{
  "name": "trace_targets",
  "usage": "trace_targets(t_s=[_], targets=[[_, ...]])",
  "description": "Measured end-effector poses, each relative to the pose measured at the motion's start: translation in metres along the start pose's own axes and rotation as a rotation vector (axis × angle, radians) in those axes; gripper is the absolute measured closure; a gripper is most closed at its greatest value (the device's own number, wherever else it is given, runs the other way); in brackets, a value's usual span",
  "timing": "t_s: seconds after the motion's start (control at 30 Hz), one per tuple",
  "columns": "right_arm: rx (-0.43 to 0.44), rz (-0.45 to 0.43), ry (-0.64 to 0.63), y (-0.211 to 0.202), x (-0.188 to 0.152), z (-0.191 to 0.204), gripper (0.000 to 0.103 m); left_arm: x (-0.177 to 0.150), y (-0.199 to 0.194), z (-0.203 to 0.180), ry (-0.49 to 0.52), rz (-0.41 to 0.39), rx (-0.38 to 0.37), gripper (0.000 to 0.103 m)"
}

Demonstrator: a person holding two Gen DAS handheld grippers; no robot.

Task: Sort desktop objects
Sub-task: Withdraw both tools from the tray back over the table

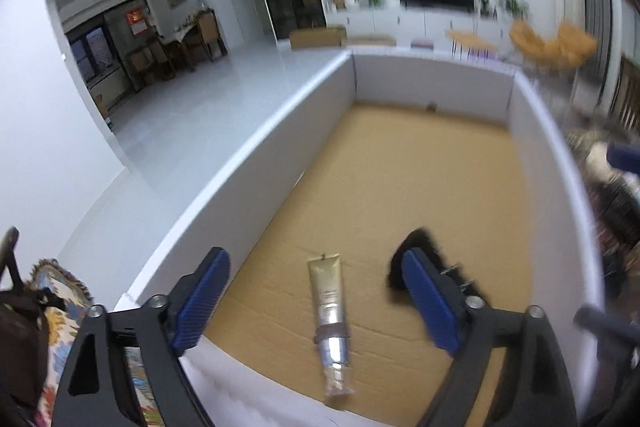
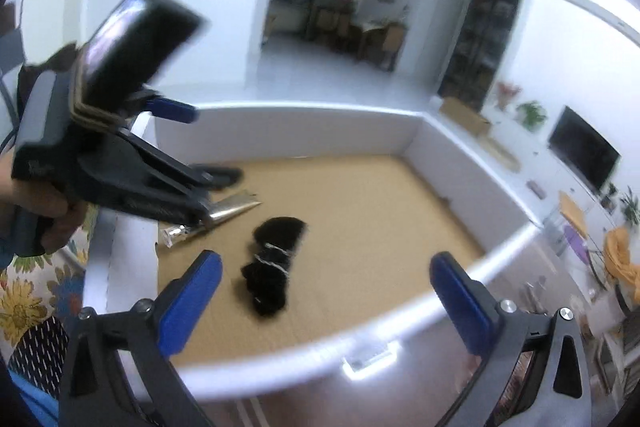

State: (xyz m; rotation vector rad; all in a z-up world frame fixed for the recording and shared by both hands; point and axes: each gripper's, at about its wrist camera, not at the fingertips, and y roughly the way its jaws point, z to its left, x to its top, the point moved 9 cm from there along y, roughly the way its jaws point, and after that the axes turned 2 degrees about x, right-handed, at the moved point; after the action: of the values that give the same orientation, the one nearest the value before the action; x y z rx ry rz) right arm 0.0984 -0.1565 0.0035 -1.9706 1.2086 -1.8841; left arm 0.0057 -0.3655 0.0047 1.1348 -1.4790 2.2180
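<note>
Two things lie on the brown cardboard floor of a large white-walled box [image 1: 280, 131]: a gold and silver cosmetic tube [image 1: 330, 319] and a black fuzzy item [image 2: 274, 263] crossed by thin pale lines, which is too blurred to name more exactly. The tube carries a small block of print near its middle, too small to read. It lies near the box's near wall, crimped end pointing inward and clear cap end toward the camera in the left wrist view. The black item lies just beside it, apart from it, toward the box's middle.

The left hand-held gripper [image 1: 316, 301] hangs above the tube with its blue pads [image 1: 204, 299] spread wide; nothing is between them but air, and the tube rests on the cardboard below. The right hand-held gripper [image 2: 328, 303] is likewise wide open and empty, hovering over the near wall with the black item below and ahead of it. A floral cloth [image 2: 24, 299] shows outside the box.
</note>
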Motion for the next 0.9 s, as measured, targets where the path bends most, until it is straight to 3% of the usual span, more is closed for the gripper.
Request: trace_targets(t_s=[0.13,0.3,0.4,0.47,0.53,0.7,0.9], targets=[[-0.065,0.016,0.176,-0.052,-0.051,-0.041,0.0,0.0,-0.044,-0.021,-0.028,-0.064,-0.118,0.006],[-0.259,0.054,0.421,-0.132,-0.162,-0.107,0.0,-0.006,-0.103,-0.091,0.014,-0.132,-0.312,0.006],[-0.401,0.176,0.536,-0.165,-0.239,-0.15,0.0,-0.01,-0.128,-0.146,0.07,-0.133,-0.403,0.0],[-0.44,0.245,0.611,-0.178,-0.282,-0.174,0.0,-0.02,-0.137,-0.184,0.125,-0.117,-0.445,0.0],[-0.459,0.298,0.679,-0.189,-0.314,-0.193,0.0,-0.033,-0.139,-0.221,0.191,-0.105,-0.449,0.0],[-0.468,0.326,0.748,-0.188,-0.344,-0.218,0.0,-0.065,-0.111,-0.281,0.287,-0.029,-0.42,0.0],[-0.434,0.335,0.755,-0.166,-0.355,-0.216,0.0,-0.109,-0.074,-0.307,0.316,0.088,-0.39,0.0]])
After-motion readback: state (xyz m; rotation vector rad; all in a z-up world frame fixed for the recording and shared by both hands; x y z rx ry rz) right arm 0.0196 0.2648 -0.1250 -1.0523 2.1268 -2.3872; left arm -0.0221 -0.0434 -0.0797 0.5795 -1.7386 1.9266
